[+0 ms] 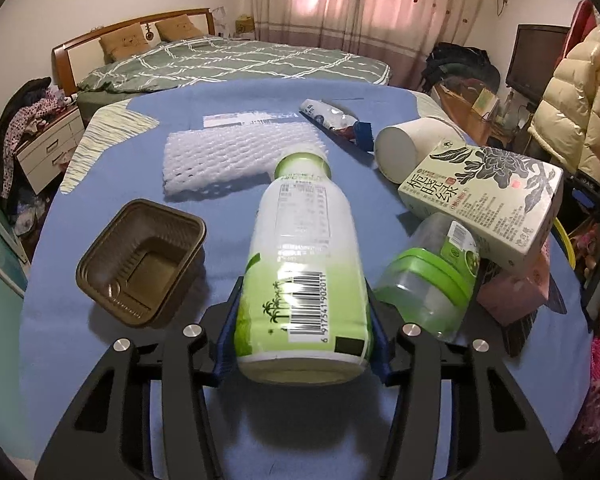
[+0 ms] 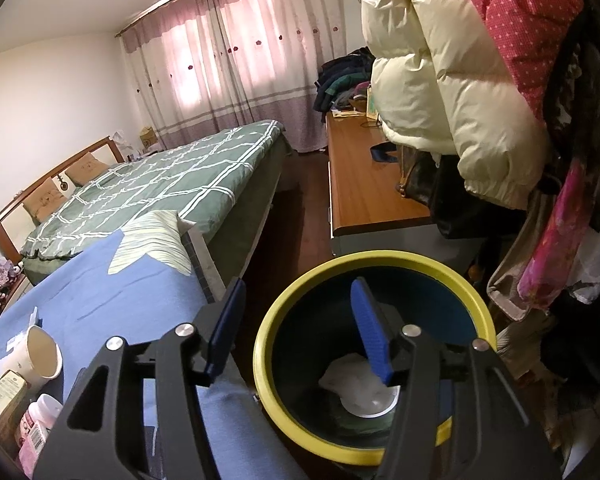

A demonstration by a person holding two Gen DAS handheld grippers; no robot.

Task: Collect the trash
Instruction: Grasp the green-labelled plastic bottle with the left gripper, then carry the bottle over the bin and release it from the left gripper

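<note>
table [image 1: 100, 312], blue cloth, left to right: brown plastic tray [image 1: 142, 260] near the left edge; white foam netting [image 1: 236, 156] toward the far edge; green-and-white bottle [image 1: 304, 276] lying at the near edge, clamped at its base by the left gripper [image 1: 303, 336]; clear jar [image 1: 428, 280], tea carton [image 1: 488, 208] and paper cup [image 1: 408, 148] by the right edge. right gripper [image 2: 300, 328], fingers wide, holding nothing, over the yellow-rimmed bin [image 2: 476, 300] beside the table's right edge, white trash inside.

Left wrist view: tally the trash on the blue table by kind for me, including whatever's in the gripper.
Bottles: 1, green-white bottle
Jars: 1, clear jar
Cartons and boxes: 2, tea carton, pink box
Cups: 1, paper cup
Trays: 1, brown tray
Packaging: 2, foam net, snack wrapper
Total: 8
</note>
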